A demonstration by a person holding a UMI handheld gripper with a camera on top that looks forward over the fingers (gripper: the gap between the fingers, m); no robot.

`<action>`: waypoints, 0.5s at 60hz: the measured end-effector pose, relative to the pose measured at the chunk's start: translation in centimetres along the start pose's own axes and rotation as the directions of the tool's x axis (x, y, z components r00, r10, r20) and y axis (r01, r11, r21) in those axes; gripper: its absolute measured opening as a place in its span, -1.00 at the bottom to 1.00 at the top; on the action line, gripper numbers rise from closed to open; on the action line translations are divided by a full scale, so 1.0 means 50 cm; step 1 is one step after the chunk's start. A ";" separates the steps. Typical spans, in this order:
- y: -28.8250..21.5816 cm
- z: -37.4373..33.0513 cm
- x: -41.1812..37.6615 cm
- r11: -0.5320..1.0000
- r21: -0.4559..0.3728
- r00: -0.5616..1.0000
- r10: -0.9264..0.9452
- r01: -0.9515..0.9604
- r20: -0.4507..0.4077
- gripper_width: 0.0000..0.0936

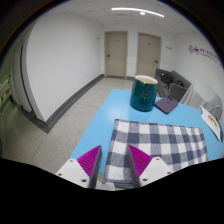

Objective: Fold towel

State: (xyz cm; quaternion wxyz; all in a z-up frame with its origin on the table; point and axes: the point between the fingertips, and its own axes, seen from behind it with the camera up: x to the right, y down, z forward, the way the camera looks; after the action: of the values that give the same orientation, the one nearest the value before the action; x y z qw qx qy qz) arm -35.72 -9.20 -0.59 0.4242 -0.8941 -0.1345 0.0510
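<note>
A black-and-white checked towel (165,145) lies flat on the blue table (100,125). Its near left corner reaches between my fingers. My gripper (114,166) is open, low over the table at the towel's near edge. The left pink pad (90,158) is beside the towel's left edge, over blue table. The right pad (138,160) is over the towel. There is a gap on both sides of the cloth between the pads. The towel's nearest edge is hidden below the fingers.
A teal mug (144,92) stands on the table beyond the towel. A purple item (166,104) and grey objects (172,85) lie farther right. The table's left edge (88,120) drops to a grey floor. Two doors (132,53) stand in the far wall.
</note>
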 end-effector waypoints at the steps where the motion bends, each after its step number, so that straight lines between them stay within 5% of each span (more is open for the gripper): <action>1: 0.009 0.008 0.004 1.000 -0.018 1.000 -0.007 0.007 -0.001 -0.03; 4: 0.004 0.019 0.012 0.999 0.015 0.999 -0.042 0.043 -0.007 -0.12; 5: 0.005 0.022 0.018 0.998 0.018 0.998 -0.058 0.058 -0.014 -0.40; 8: 0.007 0.023 0.028 0.996 0.029 0.996 -0.083 0.083 -0.026 -0.53; 10: 0.004 0.027 0.043 0.997 0.033 0.997 -0.066 0.068 -0.045 -0.85; 23: -0.017 0.017 0.044 0.998 0.029 0.998 0.058 -0.058 0.021 -0.98; 30: -0.125 -0.038 0.106 0.986 0.144 0.996 0.086 -0.088 0.021 -0.98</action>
State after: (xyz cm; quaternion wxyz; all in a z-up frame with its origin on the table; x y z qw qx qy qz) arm -31.49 -5.37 5.56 0.4844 -0.8655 -0.0944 0.0855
